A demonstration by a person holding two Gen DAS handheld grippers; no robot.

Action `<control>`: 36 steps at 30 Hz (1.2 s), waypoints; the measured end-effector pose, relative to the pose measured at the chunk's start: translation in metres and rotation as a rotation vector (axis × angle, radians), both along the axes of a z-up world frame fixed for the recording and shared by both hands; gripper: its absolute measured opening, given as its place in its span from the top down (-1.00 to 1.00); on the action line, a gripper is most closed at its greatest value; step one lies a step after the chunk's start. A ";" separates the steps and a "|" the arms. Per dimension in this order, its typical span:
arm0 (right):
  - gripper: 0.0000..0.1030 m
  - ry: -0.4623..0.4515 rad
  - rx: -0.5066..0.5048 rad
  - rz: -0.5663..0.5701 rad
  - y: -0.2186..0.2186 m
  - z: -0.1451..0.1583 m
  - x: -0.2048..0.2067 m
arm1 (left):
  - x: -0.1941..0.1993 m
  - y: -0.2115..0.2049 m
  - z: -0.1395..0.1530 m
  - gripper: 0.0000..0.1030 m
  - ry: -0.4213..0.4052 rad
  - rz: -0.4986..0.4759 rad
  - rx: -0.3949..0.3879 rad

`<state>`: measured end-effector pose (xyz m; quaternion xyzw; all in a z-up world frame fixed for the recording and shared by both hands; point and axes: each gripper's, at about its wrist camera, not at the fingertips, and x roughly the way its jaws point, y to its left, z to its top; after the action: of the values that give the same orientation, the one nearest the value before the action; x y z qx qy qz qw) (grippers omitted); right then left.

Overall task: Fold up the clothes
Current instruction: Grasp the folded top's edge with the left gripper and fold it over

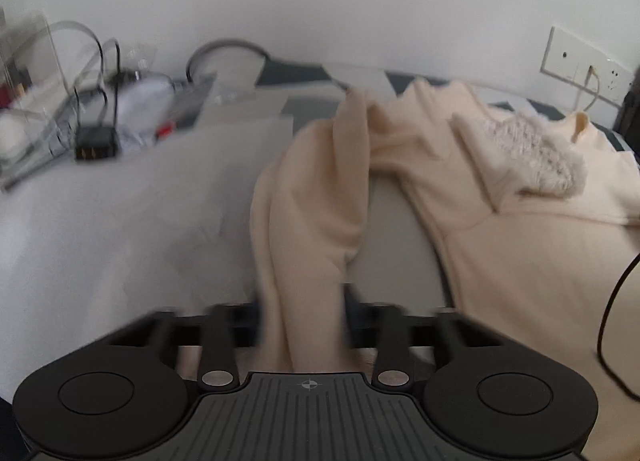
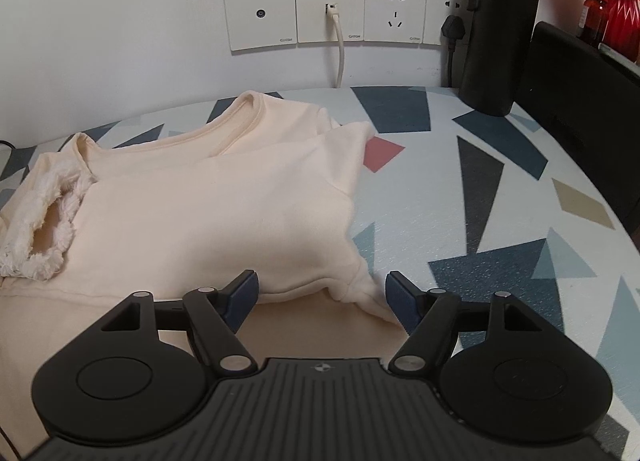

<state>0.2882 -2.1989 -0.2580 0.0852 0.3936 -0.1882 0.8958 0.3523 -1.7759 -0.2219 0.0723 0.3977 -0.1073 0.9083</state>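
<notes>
- The left gripper (image 1: pixel 304 301) has its jaws closed on a sleeve (image 1: pixel 312 197) of the cream top (image 1: pixel 500 261); the cloth runs up and away from between them, lifted off the tabletop (image 1: pixel 120 221).
- The rest of the top lies flat to the right of those jaws, its fleecy patch (image 1: pixel 532 157) ahead and to the right.
- Cables and a black plug (image 1: pixel 96 145) sit well ahead to the left.
- The right gripper (image 2: pixel 322 295) has its jaws wide, holding nothing; a folded corner of the top (image 2: pixel 360 289) lies between the blue pads (image 2: pixel 242 295), just beside the right one.
- The top's body (image 2: pixel 208 217) spreads ahead and left of those jaws on the patterned tabletop (image 2: pixel 500 221).
- A black bottle (image 2: pixel 500 29) stands far ahead to the right, by wall sockets (image 2: pixel 332 9).
</notes>
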 end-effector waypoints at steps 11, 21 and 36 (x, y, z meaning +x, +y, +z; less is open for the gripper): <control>-0.39 -0.019 -0.019 -0.059 -0.019 0.006 -0.017 | 0.017 -0.034 0.108 0.74 -0.190 -0.120 -0.310; -0.41 -0.042 -0.090 -0.042 -0.039 0.006 -0.025 | 0.048 -0.172 0.050 0.73 -0.139 -0.378 -0.245; -0.41 -0.020 -0.044 -0.123 -0.062 -0.011 -0.044 | 0.091 -0.248 -0.028 -0.06 0.060 -0.407 -0.200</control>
<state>0.2437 -2.2613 -0.2687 0.0915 0.3745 -0.2506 0.8880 0.4435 -2.0242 -0.2496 0.0574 0.3891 -0.3295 0.8583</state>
